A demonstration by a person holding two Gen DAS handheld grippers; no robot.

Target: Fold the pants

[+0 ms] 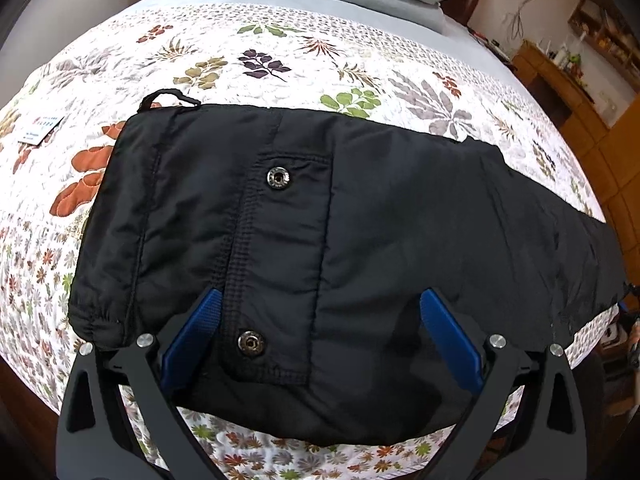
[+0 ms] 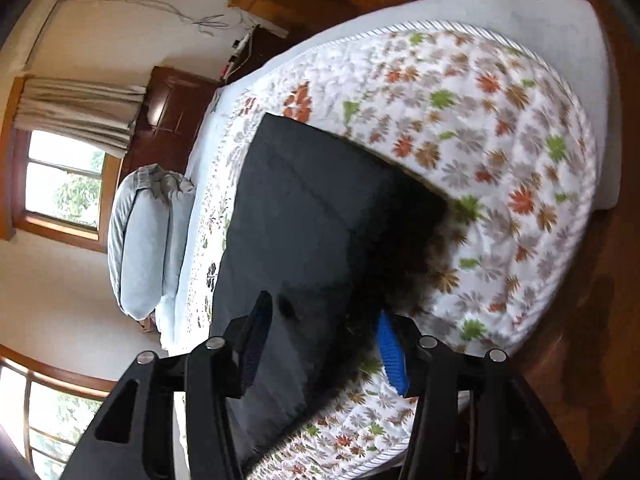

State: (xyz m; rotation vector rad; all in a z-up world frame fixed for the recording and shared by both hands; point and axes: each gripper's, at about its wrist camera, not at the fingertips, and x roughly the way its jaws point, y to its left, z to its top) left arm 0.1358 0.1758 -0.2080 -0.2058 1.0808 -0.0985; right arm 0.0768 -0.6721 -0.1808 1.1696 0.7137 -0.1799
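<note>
The left tongs (image 1: 320, 344) stood wide apart over the near edge of the black pants (image 1: 304, 248), gripping nothing; the right tongs (image 2: 324, 344) were likewise spread, straddling the pants' edge without closing on it. The pants lay flat along the floral quilt (image 1: 248, 64) on the bed, already doubled leg on leg by the look of them. Relative to the pants, the pillows (image 2: 140, 240) sat well beyond the far edge. A shallow bite might have taken only the top layer of the slick fabric, so the fold would have dragged skewed. The right view was blurred, the leg ends cut off in the left view, and the drawcord (image 1: 168, 96) only partly visible.
</note>
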